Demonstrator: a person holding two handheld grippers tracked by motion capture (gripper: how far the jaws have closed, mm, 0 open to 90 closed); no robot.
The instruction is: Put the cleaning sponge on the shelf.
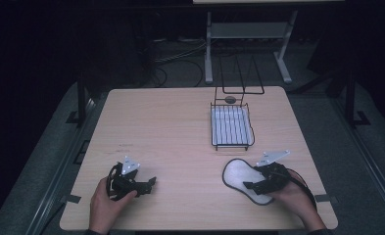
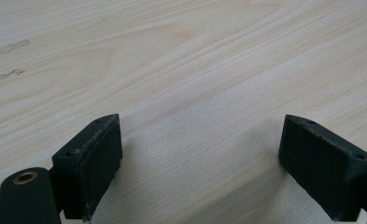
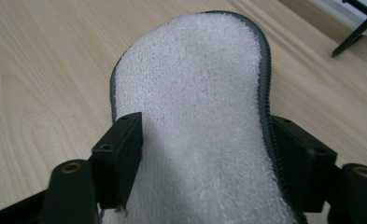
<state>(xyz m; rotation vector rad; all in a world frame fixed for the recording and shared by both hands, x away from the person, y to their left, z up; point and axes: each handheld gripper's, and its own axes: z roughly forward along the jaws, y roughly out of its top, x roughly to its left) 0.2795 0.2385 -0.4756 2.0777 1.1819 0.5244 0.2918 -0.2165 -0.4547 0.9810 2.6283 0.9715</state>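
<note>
The right gripper (image 1: pixel 249 185) straddles the narrow waist of the white terry insole (image 1: pixel 239 175), which lies flat on the table (image 1: pixel 170 127) just in front of the wire rack (image 1: pixel 231 127); its jaws stand beside the grey-stitched edges, contact undeterminable. The left gripper (image 1: pixel 151 182) rests wide open over bare wood, holding nothing

Between my right claw's (image 3: pixel 204 154) black jaws: insole (image 3: pixel 200 84), white terry nap, dark grey stitched edge. Beyond it: rack (image 1: pixel 231 128), black wire over white tray. Under my left claw (image 2: pixel 200 154), also black: table (image 2: pixel 181 56), pale wood grain.
</note>
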